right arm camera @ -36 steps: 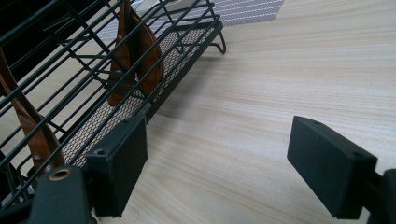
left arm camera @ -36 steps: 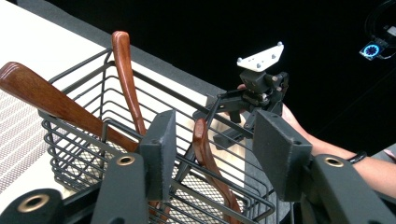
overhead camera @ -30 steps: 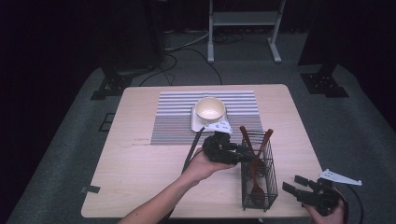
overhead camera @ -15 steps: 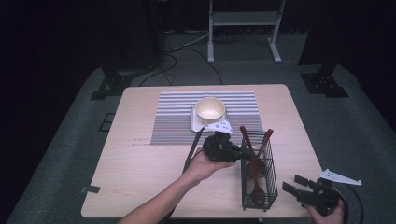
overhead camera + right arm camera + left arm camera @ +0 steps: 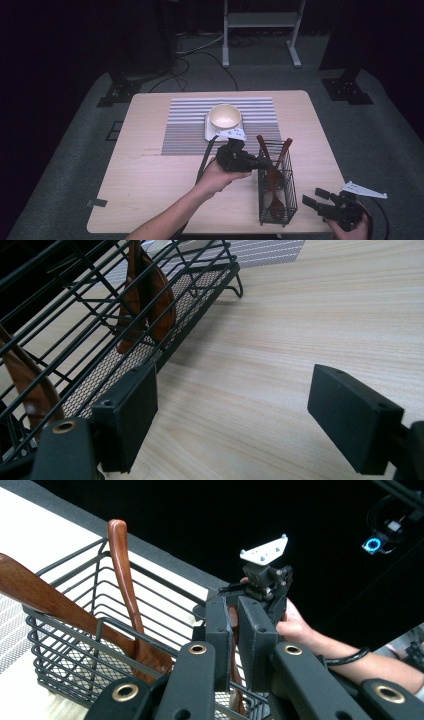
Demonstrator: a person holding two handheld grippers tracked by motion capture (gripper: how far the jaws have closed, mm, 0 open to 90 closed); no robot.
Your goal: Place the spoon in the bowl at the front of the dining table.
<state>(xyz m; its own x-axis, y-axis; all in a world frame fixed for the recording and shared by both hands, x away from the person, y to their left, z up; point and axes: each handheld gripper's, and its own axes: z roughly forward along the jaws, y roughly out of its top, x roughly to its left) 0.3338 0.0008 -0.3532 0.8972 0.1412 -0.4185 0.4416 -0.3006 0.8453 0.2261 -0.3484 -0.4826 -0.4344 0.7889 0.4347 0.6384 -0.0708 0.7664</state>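
A black wire basket stands near the table's front right and holds wooden utensils. My left gripper reaches over the basket's left rim. In the left gripper view its jaws stand nearly together, shut on a thin wooden handle that rises from the basket. Two more wooden handles lean in the basket to the left of the jaws. My right gripper rests at the front right corner, just right of the basket. It stands open over bare tabletop, with the basket beside its left jaw.
A cream bowl sits on a white square base at the near edge of a striped placemat. The wooden table lies bare to the left. Stand legs and cables sit on the grey floor beyond.
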